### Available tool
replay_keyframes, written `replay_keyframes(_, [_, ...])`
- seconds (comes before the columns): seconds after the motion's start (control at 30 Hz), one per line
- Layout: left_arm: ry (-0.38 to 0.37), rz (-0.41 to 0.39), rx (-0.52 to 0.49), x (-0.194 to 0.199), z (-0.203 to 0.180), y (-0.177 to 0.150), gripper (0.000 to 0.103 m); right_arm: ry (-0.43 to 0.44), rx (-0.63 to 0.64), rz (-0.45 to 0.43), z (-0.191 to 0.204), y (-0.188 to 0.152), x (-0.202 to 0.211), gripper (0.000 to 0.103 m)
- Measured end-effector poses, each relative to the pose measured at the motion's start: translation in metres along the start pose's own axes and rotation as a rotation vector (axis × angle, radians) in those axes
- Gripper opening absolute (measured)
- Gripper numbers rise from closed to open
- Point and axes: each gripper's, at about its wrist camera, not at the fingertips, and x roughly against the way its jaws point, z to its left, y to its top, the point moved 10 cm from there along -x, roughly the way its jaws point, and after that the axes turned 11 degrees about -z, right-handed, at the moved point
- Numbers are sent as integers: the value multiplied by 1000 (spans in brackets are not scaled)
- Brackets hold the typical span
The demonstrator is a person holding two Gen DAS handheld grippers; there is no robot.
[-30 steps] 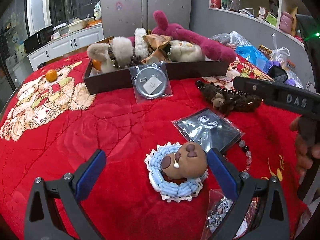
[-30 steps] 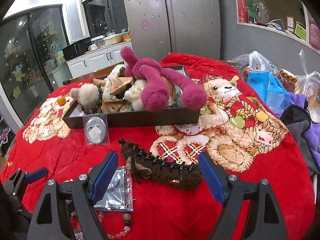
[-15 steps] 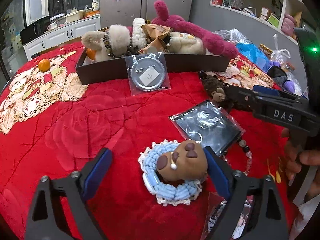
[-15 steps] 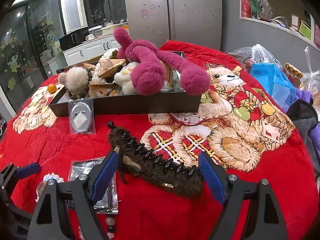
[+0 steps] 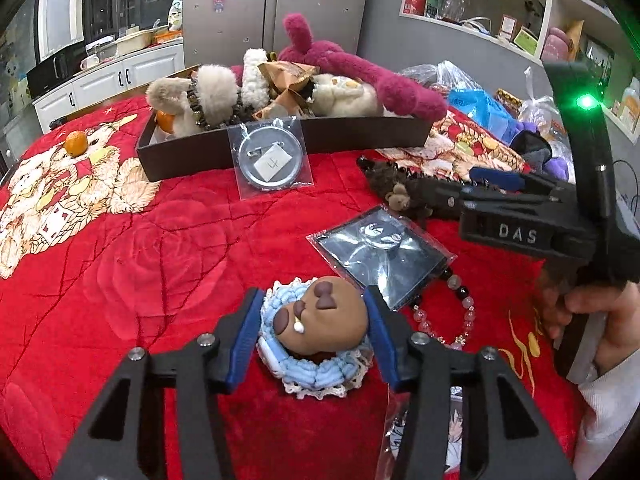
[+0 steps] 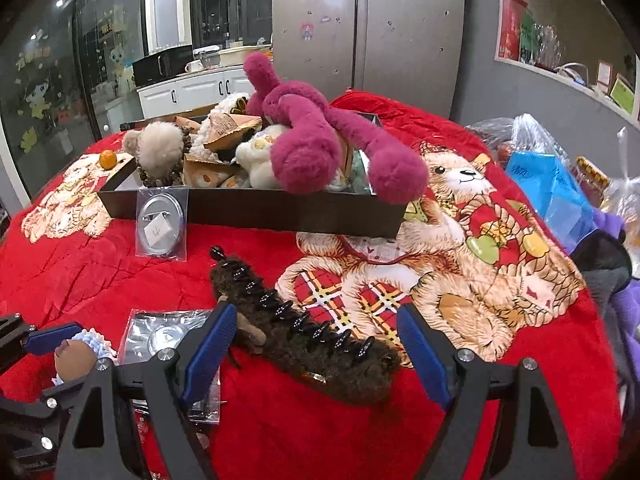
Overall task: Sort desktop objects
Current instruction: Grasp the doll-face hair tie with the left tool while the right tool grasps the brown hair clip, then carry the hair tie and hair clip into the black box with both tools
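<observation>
My left gripper [image 5: 314, 338] is closed around a brown bear-face ornament on a blue crocheted doily [image 5: 316, 334], which lies on the red blanket [image 5: 160, 264]; both pads touch its sides. My right gripper [image 6: 314, 342] is open, its fingers either side of a furry brown hair claw [image 6: 304, 336] on the blanket. The dark tray [image 5: 352, 138] at the back holds a magenta plush [image 5: 360, 76], a beige furry toy [image 5: 200, 96] and paper packets. A bagged round badge [image 5: 272, 160] leans on the tray's front wall.
A silvery foil packet [image 5: 380, 248] and a bead bracelet [image 5: 456, 312] lie right of the ornament. A printed card packet [image 5: 420, 436] lies under my left gripper. A small orange [image 5: 76, 142] sits at far left. Plastic bags [image 6: 552, 184] and clothes crowd the right edge.
My left gripper moved forward and closed on the bear ornament. My right gripper moved forward and down over the hair claw, still open.
</observation>
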Motion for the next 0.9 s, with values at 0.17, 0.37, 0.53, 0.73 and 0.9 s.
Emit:
replay_keyframes(0.17, [1,-4,-4,1,2,0,51,53,21,16,10,-6,0,84])
replay_keyframes(0.37, [2,-4,-7,1,1,0,51,105,8,44,19,-12,-5,85])
replay_keyframes(0.53, [2,-5,-8,1,1,0,51,134,32,94,30,-21,-11,86])
replay_keyframes(0.73, [1,-7,-2,2,1,0,51,181,-67,95,29,-21,-4,40])
replay_keyframes(0.9, [-3,-20,4,6,3,2,49,182,-63,105,36,-22,-1,31])
